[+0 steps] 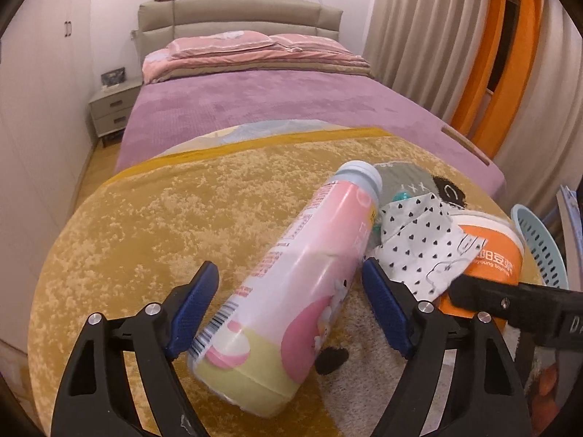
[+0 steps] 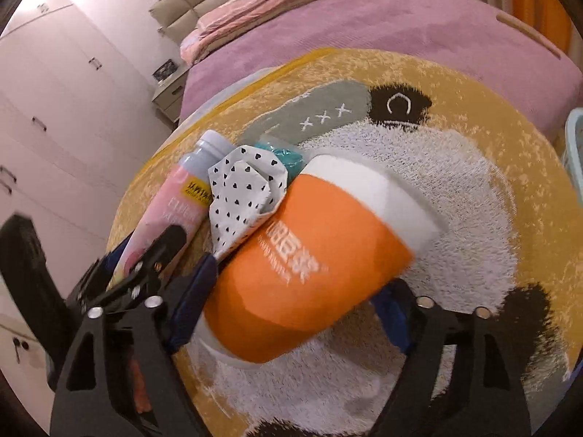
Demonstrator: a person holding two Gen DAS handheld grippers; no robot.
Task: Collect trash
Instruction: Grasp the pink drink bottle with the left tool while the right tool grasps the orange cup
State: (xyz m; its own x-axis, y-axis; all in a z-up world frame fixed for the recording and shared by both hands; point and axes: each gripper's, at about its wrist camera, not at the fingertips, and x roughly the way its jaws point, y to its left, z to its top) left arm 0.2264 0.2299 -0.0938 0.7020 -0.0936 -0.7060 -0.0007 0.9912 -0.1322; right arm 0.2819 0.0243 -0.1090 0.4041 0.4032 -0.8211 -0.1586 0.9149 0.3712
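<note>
A pink and yellow bottle lies on its side on the round yellow rug. My left gripper straddles it, open, with a gap showing at the right pad. To its right lie a crumpled white paper with black hearts and an orange cup with a white lid. My right gripper is shut on the orange cup, pads on both sides. A small teal item lies behind the paper.
The rug lies on a bed with a purple cover, pillows at the far end. A light blue perforated basket stands off the bed's right edge. A nightstand and wardrobes stand left, curtains right.
</note>
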